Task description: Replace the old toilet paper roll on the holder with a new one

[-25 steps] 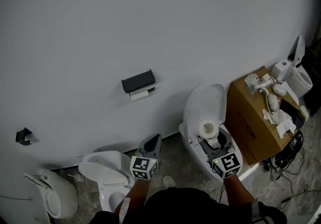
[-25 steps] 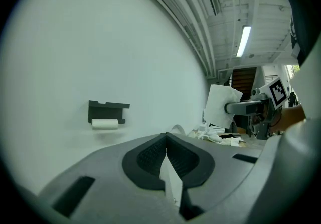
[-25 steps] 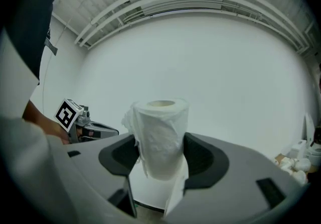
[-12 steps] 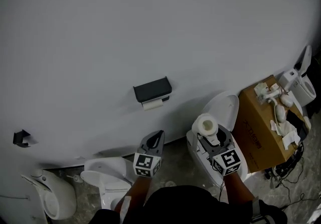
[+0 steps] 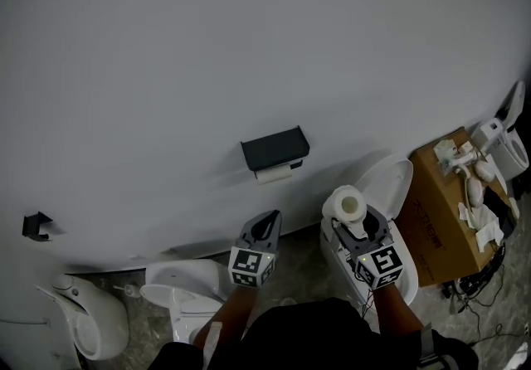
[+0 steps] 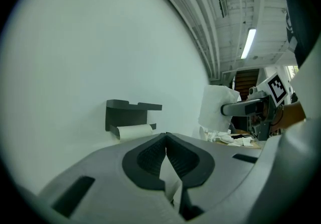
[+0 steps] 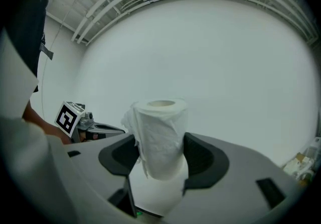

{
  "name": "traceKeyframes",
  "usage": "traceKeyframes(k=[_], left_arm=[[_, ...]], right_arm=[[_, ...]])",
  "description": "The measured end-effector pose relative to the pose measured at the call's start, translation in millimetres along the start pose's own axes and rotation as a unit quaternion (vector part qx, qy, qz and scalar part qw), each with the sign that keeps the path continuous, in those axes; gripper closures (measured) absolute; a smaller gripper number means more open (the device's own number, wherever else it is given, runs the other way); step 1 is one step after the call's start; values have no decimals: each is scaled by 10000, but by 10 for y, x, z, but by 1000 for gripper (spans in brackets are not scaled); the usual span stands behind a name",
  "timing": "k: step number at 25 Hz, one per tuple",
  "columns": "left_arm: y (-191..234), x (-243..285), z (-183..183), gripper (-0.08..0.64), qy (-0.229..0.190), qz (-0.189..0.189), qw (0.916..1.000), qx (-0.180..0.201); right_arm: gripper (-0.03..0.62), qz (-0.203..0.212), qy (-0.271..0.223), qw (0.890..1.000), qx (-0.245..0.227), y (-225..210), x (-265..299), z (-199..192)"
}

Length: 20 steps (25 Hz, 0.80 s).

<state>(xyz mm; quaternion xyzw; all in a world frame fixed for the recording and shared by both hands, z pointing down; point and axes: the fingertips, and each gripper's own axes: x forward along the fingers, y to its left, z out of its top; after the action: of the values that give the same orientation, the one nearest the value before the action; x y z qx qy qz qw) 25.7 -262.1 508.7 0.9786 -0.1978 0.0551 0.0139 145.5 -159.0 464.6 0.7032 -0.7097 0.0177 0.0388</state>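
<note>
Head view: the right gripper [image 5: 355, 226] carries the new toilet paper roll [image 5: 344, 204] upright, core hole facing up, with 1 jaw on each side of it. The left gripper [image 5: 267, 223] points toward the wall with nothing in it. Both sit below the dark wall holder [image 5: 275, 148], well apart from it. The old roll [image 5: 276, 172], a slim white cylinder, hangs under the holder's shelf. A toilet with its lid raised [image 5: 390, 186] stands behind the right gripper, a cardboard box [image 5: 436, 211] with small white items on top is beside it, and a second toilet [image 5: 178, 289] is lower left.

Left gripper view: its 2 jaws are pressed together, pads meeting along 1 seam, pinching nothing. Only here do the holder's side and top shelf show, with the old roll lying level beneath, up and left of the jaw tips. The new roll appears at the right, clamped in the other gripper.

Right gripper view: the jaws are spread wide and pinch the new roll, both pads pressed on its lower sides. A loose, crinkled outer sheet hangs down its left side, a detail the head view does not show. The holder is out of this view. The left gripper's marker cube [image 7: 67, 116] shows at the left.

Against 1 second ago, the holder sits further right and lower in the head view. Both grippers have shifted right, and the roll now stands against the wall, not the toilet lid. Both jaw states match.
</note>
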Motion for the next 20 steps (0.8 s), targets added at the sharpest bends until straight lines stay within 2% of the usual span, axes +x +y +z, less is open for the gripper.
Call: traceKeyframes(k=[5, 11, 14, 17, 20], left_arm=[[51, 29, 54, 554, 55, 99, 9993, 353], [94, 51, 55, 554, 247, 410, 9962, 728], [110, 105, 32, 552, 474, 633, 9908, 1095], [129, 152, -53, 552, 730, 791, 9867, 1220], [115, 230, -103, 533, 981, 906, 9773, 1645]], right_arm=[[331, 129, -40, 9999, 81, 48, 149, 16], [331, 568, 28, 9984, -2, 105, 272, -16], [331, 724, 45, 9973, -73, 41, 316, -15], [331, 866, 82, 9962, -55, -17, 334, -20], [331, 957, 68, 9954, -69, -102, 355, 3]])
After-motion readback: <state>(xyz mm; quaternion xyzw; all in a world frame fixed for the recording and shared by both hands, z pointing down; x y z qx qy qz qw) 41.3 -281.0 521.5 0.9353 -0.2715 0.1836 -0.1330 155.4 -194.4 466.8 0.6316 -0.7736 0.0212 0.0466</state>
